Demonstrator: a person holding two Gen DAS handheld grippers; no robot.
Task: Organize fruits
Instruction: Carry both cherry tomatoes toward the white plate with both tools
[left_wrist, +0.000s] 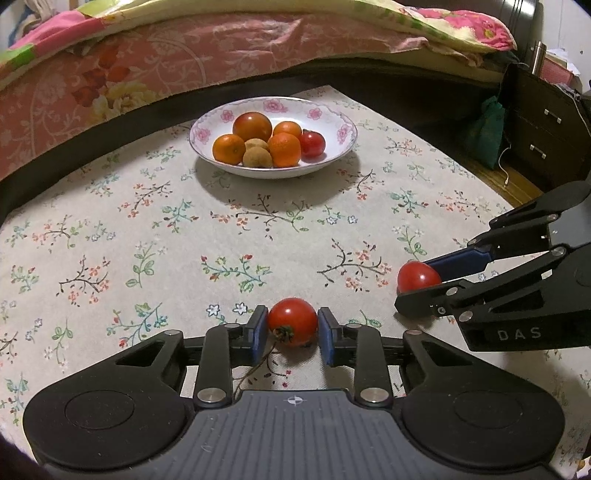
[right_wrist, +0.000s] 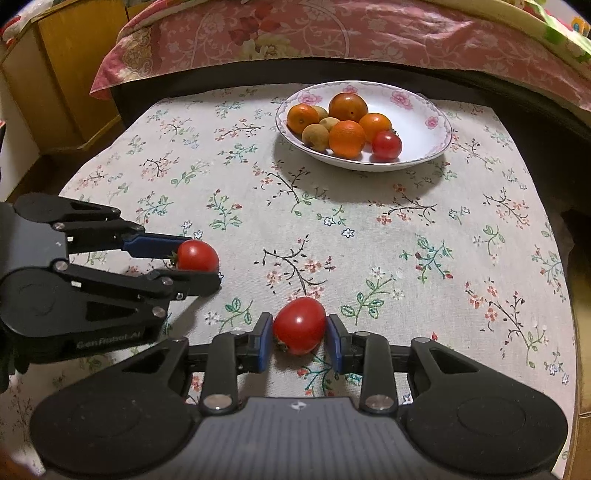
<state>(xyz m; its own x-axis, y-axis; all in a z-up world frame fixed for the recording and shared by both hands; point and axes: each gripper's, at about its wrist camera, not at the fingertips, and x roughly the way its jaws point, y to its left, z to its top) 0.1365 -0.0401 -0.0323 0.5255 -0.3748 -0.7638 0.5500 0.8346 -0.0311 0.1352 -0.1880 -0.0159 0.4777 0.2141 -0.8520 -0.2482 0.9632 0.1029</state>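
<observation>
Gripping one small glossy red tomato apiece, both hand-held grippers sit low over the desk, near the bottom of each wrist view. The left hand-held gripper (left_wrist: 292, 325) has its blue pads pressed against the sides of a round red tomato with a dried brown calyx (left_wrist: 291, 321), and the right hand-held gripper (right_wrist: 300, 330) is clamped the same way on a slightly egg-shaped red tomato (right_wrist: 299, 325). Each grip takes the fruit across its widest part, probably because smooth, taut skin would slip from a grip nearer the end. Whether either tomato is lifted or resting on the cloth I cannot tell for sure; both look at or just above the surface.

Well apart from both, toward the top centre of the frames, stands the shallow white porcelain bowl with a pink flower rim (left_wrist: 343, 127). It holds dimpled orange citrus fruits, two dull tan rough-skinned fruits and one more red tomato (left_wrist: 312, 143), all heaped toward its left half, so bare white shows on its right. That gathered pile suggests the bowl is where the two held tomatoes belong.

The desk carries a matte cream cloth printed with small flower sprigs (left_wrist: 110, 229), soft enough to keep round fruit from rolling.
</observation>
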